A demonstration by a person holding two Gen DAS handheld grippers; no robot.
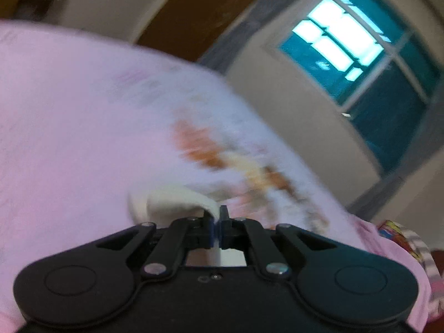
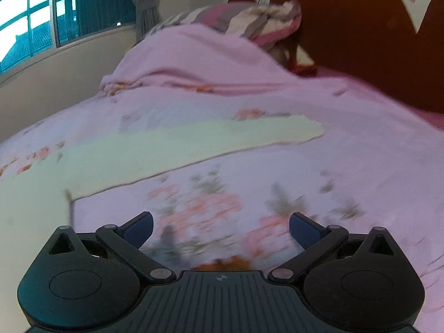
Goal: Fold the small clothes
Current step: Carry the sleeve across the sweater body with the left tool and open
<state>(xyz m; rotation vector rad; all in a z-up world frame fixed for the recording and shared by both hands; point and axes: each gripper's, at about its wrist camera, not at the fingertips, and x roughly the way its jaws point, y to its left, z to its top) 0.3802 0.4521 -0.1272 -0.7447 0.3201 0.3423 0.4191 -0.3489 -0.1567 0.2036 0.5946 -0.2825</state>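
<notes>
The left gripper [image 1: 217, 216] is seen closed tight, and a fold of pale cream cloth [image 1: 172, 197] is pinched between its fingertips; the cloth rises from the jaws and curls away to the left, just above the bedsheet [image 1: 69, 125]. This bedsheet is pink with a flower print in orange and green, and it is much blurred in the left wrist view, so the finer details of the print cannot be told. Behind the bed a wooden headboard [image 1: 188, 14] is seen, and to the right a window [image 1: 360, 55] with bright panes in a pale wall. The right gripper [image 2: 220, 229] is held wide open above the sheet — nothing is between its blue-padded fingers [image 2: 140, 229], and no contact with the cloth is shown. In the right wrist view the cream garment [image 2: 172, 144] is spread flat on the bedsheet [image 2: 360, 152] as a long pale strip, which runs from the lower left edge of the picture up to the middle right; it lies in front of the right gripper and a little to the left of it, apart from the fingers. Farther back a pink blanket [image 2: 194, 55] is bunched up, and a striped pillow [image 2: 249, 19] is leaned against the dark headboard [image 2: 347, 41]. A window [image 2: 41, 14] and a grey curtain [image 2: 144, 2] are seen at the upper left.
</notes>
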